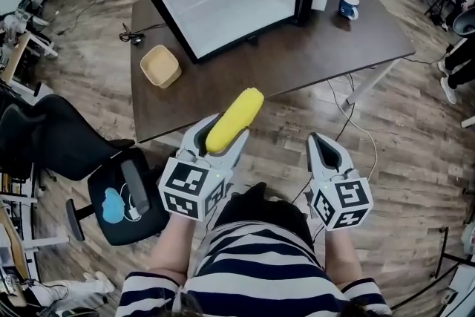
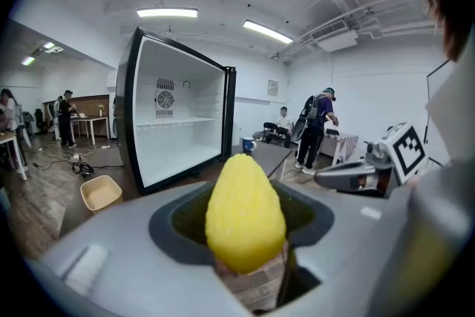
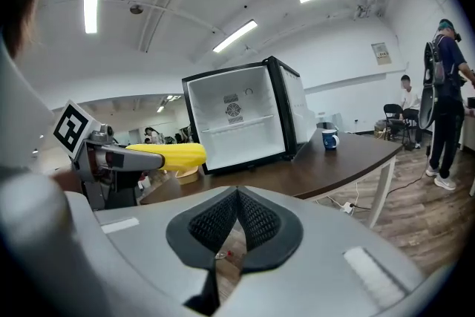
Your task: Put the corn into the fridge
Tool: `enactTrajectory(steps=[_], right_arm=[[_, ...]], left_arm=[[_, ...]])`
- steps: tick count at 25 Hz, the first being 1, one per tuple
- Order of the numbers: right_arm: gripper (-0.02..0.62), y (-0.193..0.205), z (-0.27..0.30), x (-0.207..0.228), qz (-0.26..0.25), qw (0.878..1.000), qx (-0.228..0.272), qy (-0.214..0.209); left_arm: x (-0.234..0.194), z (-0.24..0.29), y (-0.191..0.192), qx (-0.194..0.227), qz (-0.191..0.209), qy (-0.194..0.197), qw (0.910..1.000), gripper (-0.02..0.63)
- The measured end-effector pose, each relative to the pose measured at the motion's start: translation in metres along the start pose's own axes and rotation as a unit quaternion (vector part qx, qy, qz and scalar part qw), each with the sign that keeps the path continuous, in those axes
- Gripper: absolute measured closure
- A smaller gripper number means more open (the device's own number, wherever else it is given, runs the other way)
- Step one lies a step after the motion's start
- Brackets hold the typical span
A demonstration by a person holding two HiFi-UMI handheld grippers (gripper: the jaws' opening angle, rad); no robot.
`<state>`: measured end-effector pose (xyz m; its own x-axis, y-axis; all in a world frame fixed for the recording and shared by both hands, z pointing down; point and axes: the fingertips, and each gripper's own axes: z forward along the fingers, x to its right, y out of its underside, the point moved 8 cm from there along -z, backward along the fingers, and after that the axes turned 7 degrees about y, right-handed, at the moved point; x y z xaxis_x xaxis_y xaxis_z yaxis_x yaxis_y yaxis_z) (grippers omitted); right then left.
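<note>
- The corn (image 1: 234, 120), a yellow cob, sits clamped between the jaws of the left gripper (image 1: 220, 136), its tip sticking out past the jaw ends and pointing towards the table.
- In the left gripper view the cob fills the gap between the two jaws, which press on it from either side.
- The right gripper (image 1: 324, 148) is held just beside the left one, apart from it, with its jaws brought together and nothing between them; in the right gripper view the dark ribbed pads (image 3: 256, 219) meet in the middle.
- Both grippers hang in the air over the wooden floor, short of the near edge of the dark brown table (image 1: 297, 56).
- Ahead of the grippers on that table stands the small black fridge (image 1: 223, 4), open towards them, its white inside bare apart from one wire shelf.
- A beige square bowl (image 1: 160, 65) rests on the table ahead of the left gripper, just beside the fridge's left front corner.
- A blue and white mug (image 1: 348, 6) stands on the table ahead of the right gripper, to the right of the fridge.
- Left of the left gripper a black office chair (image 1: 119, 197) stands on the floor.
- The person holding the grippers wears a striped shirt (image 1: 260, 271).
</note>
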<state>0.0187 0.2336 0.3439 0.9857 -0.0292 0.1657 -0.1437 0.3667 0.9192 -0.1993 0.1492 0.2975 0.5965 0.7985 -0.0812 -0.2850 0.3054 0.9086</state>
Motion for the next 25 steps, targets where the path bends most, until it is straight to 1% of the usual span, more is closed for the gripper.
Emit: enactTrajectory(steps=[7, 13, 17, 25], right_arm=[[0.603, -0.013, 0.024, 0.011, 0.0, 1.0, -0.002, -0.01], [0.603, -0.032, 0.049, 0.017, -0.02, 1.0, -0.002, -0.014], [0.603, -0.044, 0.072, 0.017, -0.023, 1.0, -0.001, -0.018], [0.604, -0.065, 0.12, 0.007, -0.039, 0.999, -0.006, -0.032]], left_arm=[[-0.009, 0.023, -0.023, 0.015, 0.014, -0.006, 0.9998, 0.606], [-0.029, 0.047, -0.038, 0.031, 0.01, -0.003, 0.9995, 0.606], [-0.045, 0.061, -0.046, 0.035, 0.008, 0.002, 0.9993, 0.606], [-0.084, 0.08, -0.071, 0.063, 0.006, 0.007, 0.998, 0.606]])
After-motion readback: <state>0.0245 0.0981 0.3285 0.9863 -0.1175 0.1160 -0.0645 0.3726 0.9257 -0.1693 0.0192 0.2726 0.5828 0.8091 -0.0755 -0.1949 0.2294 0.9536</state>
